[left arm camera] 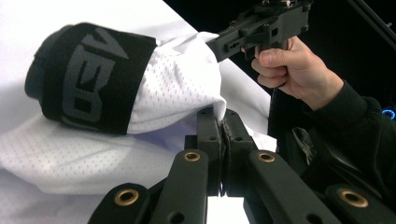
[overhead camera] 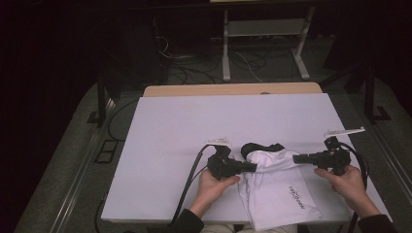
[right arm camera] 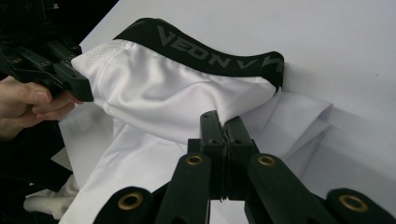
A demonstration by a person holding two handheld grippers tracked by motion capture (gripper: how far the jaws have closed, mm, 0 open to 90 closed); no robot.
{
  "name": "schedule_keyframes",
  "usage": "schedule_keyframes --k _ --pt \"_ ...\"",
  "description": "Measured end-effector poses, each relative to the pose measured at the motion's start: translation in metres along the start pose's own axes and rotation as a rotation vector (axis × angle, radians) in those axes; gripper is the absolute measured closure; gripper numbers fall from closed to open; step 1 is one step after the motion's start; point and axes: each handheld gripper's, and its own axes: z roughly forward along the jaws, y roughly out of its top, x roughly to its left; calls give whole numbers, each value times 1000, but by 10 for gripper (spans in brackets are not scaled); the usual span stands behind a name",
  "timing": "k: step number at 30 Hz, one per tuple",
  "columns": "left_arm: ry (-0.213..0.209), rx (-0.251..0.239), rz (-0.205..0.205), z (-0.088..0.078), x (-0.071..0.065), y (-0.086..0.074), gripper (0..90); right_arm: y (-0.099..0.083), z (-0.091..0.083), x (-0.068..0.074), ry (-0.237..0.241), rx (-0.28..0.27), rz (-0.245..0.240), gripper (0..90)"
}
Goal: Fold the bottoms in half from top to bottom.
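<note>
We see the left gripper [left arm camera: 223,123] with its jaws pressed together on a fold of the white shorts [overhead camera: 278,187], nipping the mesh cloth just below the black waistband [left arm camera: 86,77]. The right gripper [right arm camera: 225,122] likewise has its jaws closed tight on the white fabric, a little under the waistband's lettered edge. In the high view the left gripper [overhead camera: 252,167] bites the shorts from their left side and the right gripper [overhead camera: 296,158] from their right side, so the upper part of the garment hangs stretched between the two, lifted slightly off the table [overhead camera: 194,121].

Taking the shorts as our landmark: the waistband curls up at their far end, and the leg part lies flat on the white table, running down toward the near table edge, where its lower hem reaches or slightly overhangs that edge. The left hand [overhead camera: 212,187] sits just left of the shorts, the right hand [overhead camera: 347,179] well to their right, close to the table's right edge. Beyond the shorts the tabletop is open white surface up to the wooden far edge [overhead camera: 233,89]; left of them there is also broad room, crossed by the left gripper's black cable [overhead camera: 187,187].
</note>
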Motion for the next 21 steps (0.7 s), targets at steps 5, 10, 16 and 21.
schedule_keyframes --k 5,10,16,21 --pt "-19 3 -34 3 -2 -9 868 -3 -2 2 4 16 -10 879" --pt "-27 11 -39 5 -4 -15 869 -8 -4 3 4 24 -11 879" --pt "-35 23 -46 9 -6 -23 869 -14 -5 4 4 44 -12 879" --pt "-41 38 -59 12 -8 -30 868 -17 -4 3 4 58 -10 878"
